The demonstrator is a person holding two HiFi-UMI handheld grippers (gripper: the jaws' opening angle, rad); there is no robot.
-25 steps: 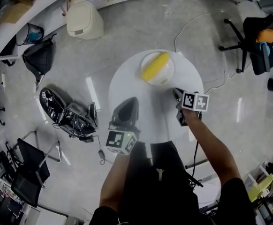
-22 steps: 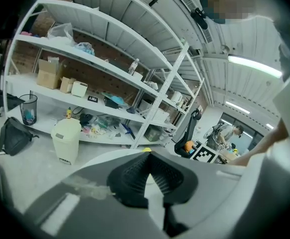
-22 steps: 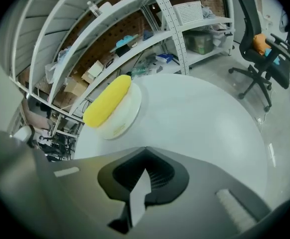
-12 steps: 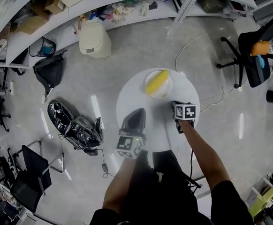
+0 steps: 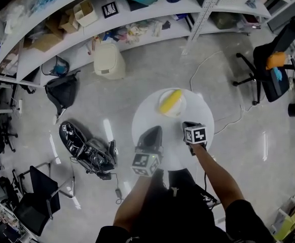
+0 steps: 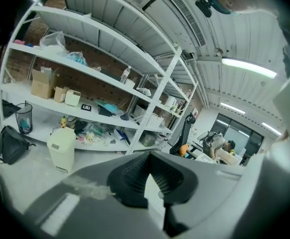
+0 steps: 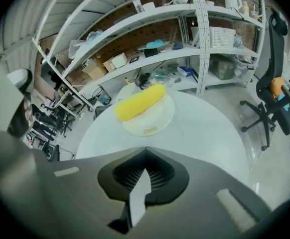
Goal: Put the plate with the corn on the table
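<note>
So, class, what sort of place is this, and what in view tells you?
Most likely a lab or workshop, not a home: long metal shelving cluttered with boxes, a wheeled office chair, and a cable trailing over the bare grey floor.

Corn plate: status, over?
Left gripper and right gripper shut, empty. Plate with corn resting on table, far side. Nothing in the way.
</note>
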